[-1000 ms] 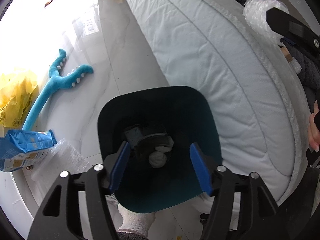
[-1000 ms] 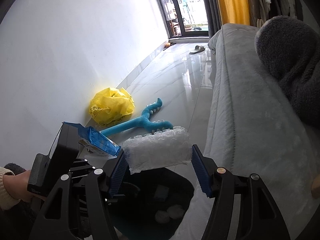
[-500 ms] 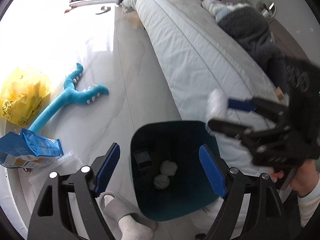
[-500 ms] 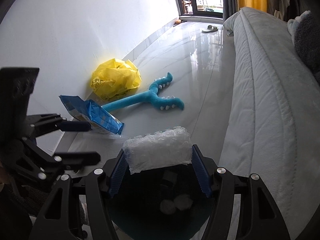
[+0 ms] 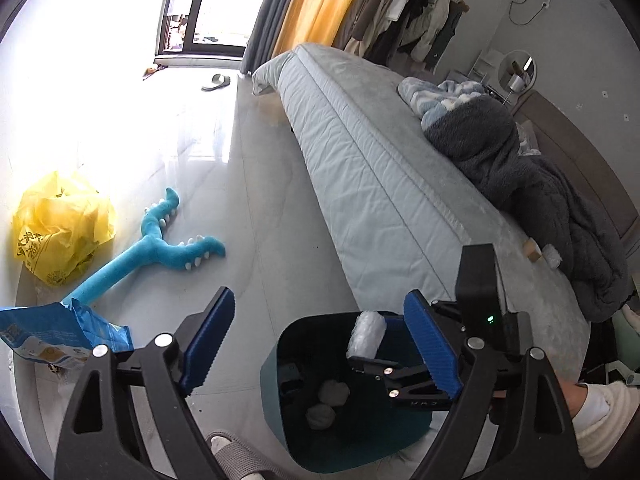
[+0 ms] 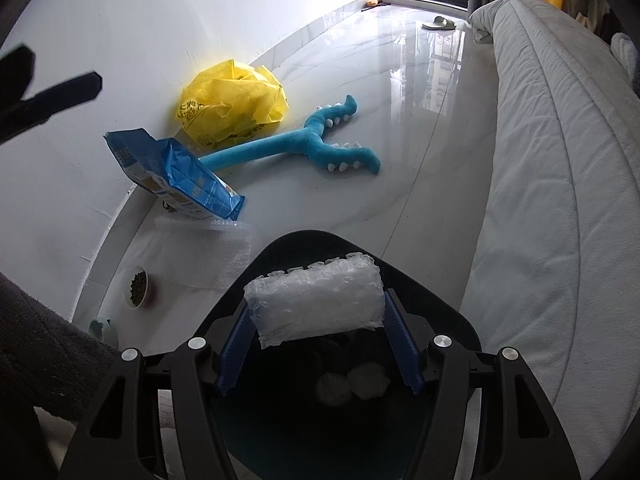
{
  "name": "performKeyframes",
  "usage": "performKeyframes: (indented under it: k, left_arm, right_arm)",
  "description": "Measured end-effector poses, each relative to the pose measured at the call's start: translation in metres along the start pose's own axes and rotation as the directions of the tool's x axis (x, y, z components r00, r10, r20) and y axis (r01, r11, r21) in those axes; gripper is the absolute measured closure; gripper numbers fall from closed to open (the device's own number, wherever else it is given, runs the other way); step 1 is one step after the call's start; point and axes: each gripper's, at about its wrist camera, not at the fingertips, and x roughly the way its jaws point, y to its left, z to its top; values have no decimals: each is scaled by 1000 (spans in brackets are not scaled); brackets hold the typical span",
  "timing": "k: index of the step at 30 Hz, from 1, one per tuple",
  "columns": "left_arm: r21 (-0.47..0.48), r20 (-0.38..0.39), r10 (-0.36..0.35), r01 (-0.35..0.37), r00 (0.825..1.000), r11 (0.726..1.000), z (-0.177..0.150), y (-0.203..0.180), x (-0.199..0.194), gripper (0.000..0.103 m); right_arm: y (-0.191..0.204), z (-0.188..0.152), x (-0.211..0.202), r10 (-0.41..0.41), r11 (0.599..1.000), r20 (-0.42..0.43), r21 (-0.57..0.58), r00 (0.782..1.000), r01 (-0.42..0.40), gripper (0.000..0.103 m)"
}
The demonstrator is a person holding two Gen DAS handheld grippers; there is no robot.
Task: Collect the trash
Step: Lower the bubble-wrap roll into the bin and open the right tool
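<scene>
A dark teal trash bin (image 5: 276,372) stands on the floor beside the bed; it also shows in the right wrist view (image 6: 452,312). Two white paper wads (image 6: 352,386) lie inside it. My right gripper (image 6: 316,344) is shut on a clear bubble wrap bundle (image 6: 316,302) and holds it over the bin's opening. In the left wrist view the bundle (image 5: 366,334) hangs over the bin. My left gripper (image 5: 318,344) is open and empty, above the bin's left side.
A yellow plastic bag (image 6: 232,102), a blue snack bag (image 6: 180,172), a bubble wrap sheet (image 6: 208,248) and a blue plush toy (image 6: 304,146) lie by the wall. A small bowl (image 6: 137,286) stands near them. The bed (image 5: 384,184) runs along the right.
My left gripper has pulled up and back from inside the bin and tilted toward the room. My right gripper has brought the bubble wrap bundle over the bin.
</scene>
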Motion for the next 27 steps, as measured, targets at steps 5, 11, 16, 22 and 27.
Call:
performKeyframes:
  k: [5,11,16,22,27]
  left_arm:
    - [-9,52,-13,13,999,1000,6,-2,-12,14]
    - [-26,92,-39,41,995,999,17,-8,-23,14]
    - [22,149,-38,35,988,999,27,-30,-35,14]
    - [86,194,-30,14,981,996,36,-59,-41,13]
    - [107,227,-75,52,971,993,46,-86,-45,11]
  right_arm:
    - [3,-6,13,-17,1000,-47,-24,999,16,39]
    - [3,-14,25,-35,999,-105,-41,994,31,39]
    - [7,-21,25,-51,997,-149,-58,988,43,38]
    - [14,-31,16,-71,994,-186,-100,980,53,25]
    - [10,-39,-7,-48,996,-147,-77,988,37,25]
